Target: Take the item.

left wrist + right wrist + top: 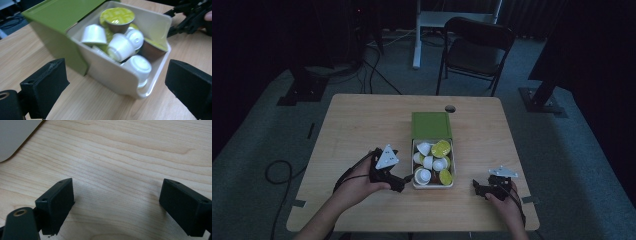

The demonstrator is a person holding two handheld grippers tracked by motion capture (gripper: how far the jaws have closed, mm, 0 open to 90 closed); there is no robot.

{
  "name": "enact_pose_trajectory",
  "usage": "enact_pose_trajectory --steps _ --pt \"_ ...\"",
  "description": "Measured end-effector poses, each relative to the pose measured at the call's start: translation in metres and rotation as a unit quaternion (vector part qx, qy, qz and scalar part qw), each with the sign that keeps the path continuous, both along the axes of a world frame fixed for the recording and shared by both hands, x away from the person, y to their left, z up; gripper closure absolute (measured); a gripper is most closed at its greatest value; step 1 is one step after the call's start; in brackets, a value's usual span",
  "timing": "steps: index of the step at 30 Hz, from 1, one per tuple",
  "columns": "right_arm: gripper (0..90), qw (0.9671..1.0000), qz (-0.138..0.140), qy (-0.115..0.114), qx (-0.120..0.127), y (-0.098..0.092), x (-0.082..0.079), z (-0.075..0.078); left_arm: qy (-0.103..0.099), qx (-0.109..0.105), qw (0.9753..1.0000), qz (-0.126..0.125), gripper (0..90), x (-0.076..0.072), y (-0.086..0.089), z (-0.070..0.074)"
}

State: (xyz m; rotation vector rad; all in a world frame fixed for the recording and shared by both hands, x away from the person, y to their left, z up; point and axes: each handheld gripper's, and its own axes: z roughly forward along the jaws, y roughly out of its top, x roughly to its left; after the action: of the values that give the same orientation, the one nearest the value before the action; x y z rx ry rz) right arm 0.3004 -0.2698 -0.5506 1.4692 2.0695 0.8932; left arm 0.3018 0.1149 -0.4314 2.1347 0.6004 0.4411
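Observation:
A white drawer tray slid out of a green box sits mid-table, filled with several white and yellow-green lidded coffee capsules. My left gripper is open just left of the tray's near corner. In the left gripper view its jaws stand wide apart before the tray, with white capsules and a green-lidded capsule inside. My right gripper rests open on the table to the right of the tray; in the right gripper view, bare wood lies between its jaws.
The wooden table has a cable hole behind the green box. A black chair and a white desk leg stand beyond the far edge. Cables trail on the floor at left.

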Motion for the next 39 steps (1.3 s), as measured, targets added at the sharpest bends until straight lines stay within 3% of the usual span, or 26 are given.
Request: enact_pose_trajectory --steps 17,26,31,39 --pt "11.9 1.0000 0.000 0.000 0.000 0.000 0.000 0.000 0.004 -0.021 0.9988 -0.045 5.1 0.010 -0.048 0.008" --pt "11.9 1.0000 0.000 0.000 0.000 0.000 0.000 0.000 0.005 -0.035 0.9985 -0.043 5.2 0.025 -0.068 0.009" --pt "11.9 1.0000 0.000 0.000 0.001 0.000 0.000 0.000 0.017 -0.047 0.9980 -0.040 5.2 0.035 -0.076 0.006" --pt "11.9 1.0000 0.000 -0.001 0.000 0.000 0.000 0.000 0.018 -0.027 0.9992 -0.022 6.4 0.047 -0.085 -0.001"
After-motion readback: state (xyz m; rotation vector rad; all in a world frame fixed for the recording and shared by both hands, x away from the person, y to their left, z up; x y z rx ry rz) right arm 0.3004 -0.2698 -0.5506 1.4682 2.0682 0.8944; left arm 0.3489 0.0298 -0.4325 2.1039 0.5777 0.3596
